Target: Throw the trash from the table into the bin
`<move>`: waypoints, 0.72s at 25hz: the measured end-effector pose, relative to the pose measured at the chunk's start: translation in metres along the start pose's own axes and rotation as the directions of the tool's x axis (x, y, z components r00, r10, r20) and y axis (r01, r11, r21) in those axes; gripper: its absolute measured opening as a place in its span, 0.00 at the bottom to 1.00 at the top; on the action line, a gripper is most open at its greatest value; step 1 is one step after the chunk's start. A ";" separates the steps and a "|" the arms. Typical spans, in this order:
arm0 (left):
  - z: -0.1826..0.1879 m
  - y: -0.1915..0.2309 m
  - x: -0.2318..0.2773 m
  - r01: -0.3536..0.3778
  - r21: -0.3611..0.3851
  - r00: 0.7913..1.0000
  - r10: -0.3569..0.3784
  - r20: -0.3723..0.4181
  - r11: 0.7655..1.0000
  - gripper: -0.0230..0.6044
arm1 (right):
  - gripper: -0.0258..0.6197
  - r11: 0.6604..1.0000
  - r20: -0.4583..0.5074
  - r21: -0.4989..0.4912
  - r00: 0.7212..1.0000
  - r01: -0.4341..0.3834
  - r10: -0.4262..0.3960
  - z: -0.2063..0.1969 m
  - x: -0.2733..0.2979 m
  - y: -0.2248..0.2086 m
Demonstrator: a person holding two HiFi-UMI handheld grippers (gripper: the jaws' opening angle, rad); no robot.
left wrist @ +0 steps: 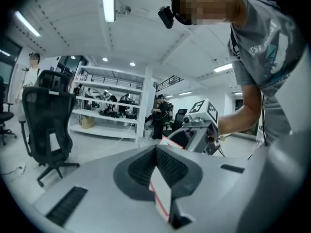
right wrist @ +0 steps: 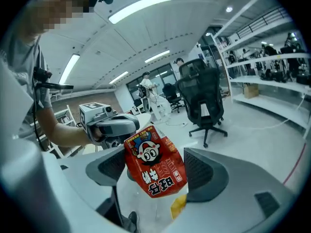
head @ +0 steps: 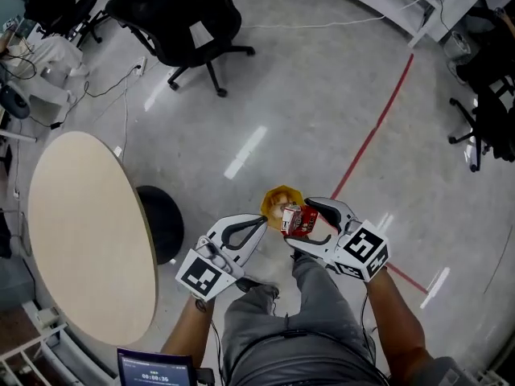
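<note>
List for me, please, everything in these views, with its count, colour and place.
red snack packet: one, red, between the right gripper's jaws, over the bin
flat white scrap: one, white with a red edge, pinched in the left gripper
bin: one, yellow, on the floor ahead of the person
round table: one, beige top, left in the head view
office chairs: several, black, nearest one beyond the table
floor line: one, red, on the grey floor
screen: one, dark, bottom edge of the head view
left gripper: one, grey, jaws together
right gripper: one, grey, jaws wide on the packet
trousers: grey, bottom centre
</note>
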State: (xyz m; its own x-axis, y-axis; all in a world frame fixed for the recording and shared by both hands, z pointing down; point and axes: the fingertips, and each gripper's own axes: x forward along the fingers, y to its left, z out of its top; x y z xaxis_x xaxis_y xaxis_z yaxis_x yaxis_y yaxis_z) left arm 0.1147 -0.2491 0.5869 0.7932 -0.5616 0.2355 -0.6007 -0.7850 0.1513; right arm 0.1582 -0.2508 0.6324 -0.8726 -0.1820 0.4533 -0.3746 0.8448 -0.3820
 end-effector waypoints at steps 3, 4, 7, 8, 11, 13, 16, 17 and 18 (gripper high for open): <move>-0.077 0.012 0.018 -0.005 -0.090 0.998 0.000 -0.060 0.996 0.10 | 0.64 0.998 -0.056 0.066 0.998 0.010 -0.007 -0.069 0.036 -0.032; -0.104 0.016 0.024 -0.006 -0.117 0.997 -0.004 -0.083 0.993 0.10 | 0.64 0.996 -0.070 0.090 0.998 0.012 -0.006 -0.090 0.047 -0.043; -0.182 0.025 0.044 -0.002 -0.171 0.989 -0.022 -0.143 0.985 0.10 | 0.64 0.988 -0.099 0.153 0.995 0.014 0.001 -0.148 0.080 -0.070; -0.207 0.027 0.050 -0.002 -0.188 0.986 -0.029 -0.163 0.982 0.10 | 0.64 0.986 -0.112 0.168 0.994 0.015 0.004 -0.168 0.090 -0.078; -0.279 0.032 0.070 -0.005 -0.237 0.976 -0.046 -0.211 0.971 0.10 | 0.64 0.977 -0.155 0.212 0.988 0.024 0.010 -0.229 0.120 -0.102; -0.324 0.034 0.080 -0.015 -0.271 0.970 -0.052 -0.239 0.962 0.10 | 0.64 0.968 -0.185 0.249 0.983 0.030 0.017 -0.270 0.138 -0.116; -0.383 0.040 0.091 -0.031 -0.311 0.959 -0.059 -0.276 0.950 0.10 | 0.64 0.955 -0.224 0.295 0.974 0.036 0.032 -0.327 0.167 -0.138; -0.400 0.042 0.094 -0.036 -0.322 0.956 -0.062 -0.288 0.946 0.10 | 0.64 0.951 -0.233 0.308 0.972 0.037 0.038 -0.343 0.177 -0.143; -0.416 0.044 0.095 -0.043 -0.335 0.951 -0.064 -0.301 0.941 0.10 | 0.64 0.946 -0.242 0.321 0.969 0.038 0.044 -0.357 0.186 -0.147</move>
State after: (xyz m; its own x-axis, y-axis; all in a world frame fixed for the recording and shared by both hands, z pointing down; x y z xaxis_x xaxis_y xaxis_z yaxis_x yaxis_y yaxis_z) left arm 0.1219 -0.2286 1.0154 0.7630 -0.4056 0.5034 -0.6329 -0.6270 0.4541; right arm 0.1629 -0.2295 1.0602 -0.7861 -0.0175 0.6178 -0.4879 0.6313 -0.6029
